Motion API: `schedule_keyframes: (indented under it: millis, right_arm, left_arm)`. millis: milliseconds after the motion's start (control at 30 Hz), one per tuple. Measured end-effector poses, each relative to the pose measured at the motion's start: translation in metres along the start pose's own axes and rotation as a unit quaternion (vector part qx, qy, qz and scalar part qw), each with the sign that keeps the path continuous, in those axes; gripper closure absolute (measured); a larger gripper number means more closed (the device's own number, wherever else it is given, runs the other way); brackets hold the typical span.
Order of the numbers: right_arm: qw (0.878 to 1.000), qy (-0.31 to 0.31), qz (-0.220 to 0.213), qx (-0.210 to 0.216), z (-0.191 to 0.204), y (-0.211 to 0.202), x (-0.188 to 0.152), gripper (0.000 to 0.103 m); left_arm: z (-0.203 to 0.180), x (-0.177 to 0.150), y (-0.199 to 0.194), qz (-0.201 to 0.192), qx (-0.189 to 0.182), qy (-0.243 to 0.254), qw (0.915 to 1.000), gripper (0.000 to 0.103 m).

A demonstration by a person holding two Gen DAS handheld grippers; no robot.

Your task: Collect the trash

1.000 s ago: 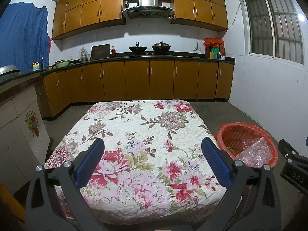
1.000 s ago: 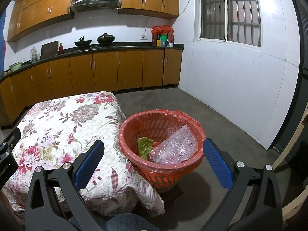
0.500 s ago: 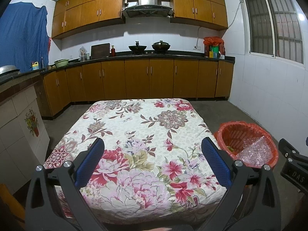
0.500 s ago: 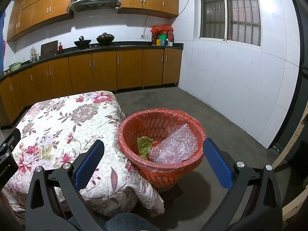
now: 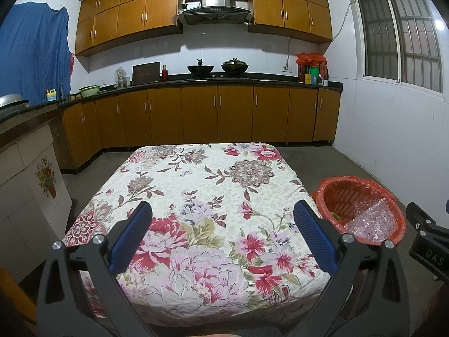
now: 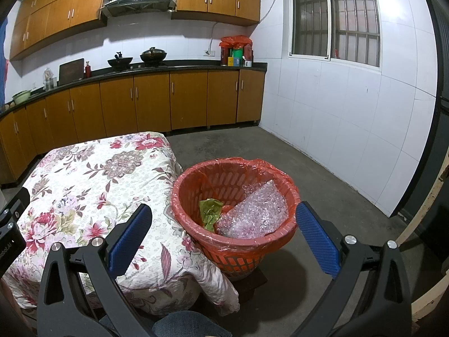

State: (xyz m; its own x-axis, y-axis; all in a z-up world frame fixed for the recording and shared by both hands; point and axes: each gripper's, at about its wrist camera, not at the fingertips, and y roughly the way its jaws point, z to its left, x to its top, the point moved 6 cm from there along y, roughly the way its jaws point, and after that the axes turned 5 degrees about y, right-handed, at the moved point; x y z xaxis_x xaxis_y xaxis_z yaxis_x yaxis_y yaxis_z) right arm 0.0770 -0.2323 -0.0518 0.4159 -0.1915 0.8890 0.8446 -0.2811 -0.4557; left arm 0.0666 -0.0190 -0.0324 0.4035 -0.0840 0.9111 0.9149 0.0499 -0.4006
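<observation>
A red plastic basket lined with a red bag stands on the floor by the table's right edge; it also shows in the left wrist view. Inside lie bubble wrap and a crumpled green wrapper. My left gripper is open and empty above the near part of the floral tablecloth. My right gripper is open and empty, held above the basket's near rim. No loose trash shows on the cloth.
Wooden kitchen cabinets with a dark counter run along the far wall and left side. A white tiled wall stands to the right, with bare concrete floor between it and the basket. A tiled counter side is at left.
Both views have shifted only slightly. Both grippers stay open and empty.
</observation>
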Motion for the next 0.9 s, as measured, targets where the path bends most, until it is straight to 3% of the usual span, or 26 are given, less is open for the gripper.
schedule_keyframes:
  millis: [900]
  right_arm:
    - [1.000, 0.000, 0.001, 0.000, -0.0006, 0.0008, 0.0007, 0.002]
  left_arm:
    - [0.0002, 0.0004, 0.0007, 0.001, 0.000, 0.000, 1.0000, 0.004]
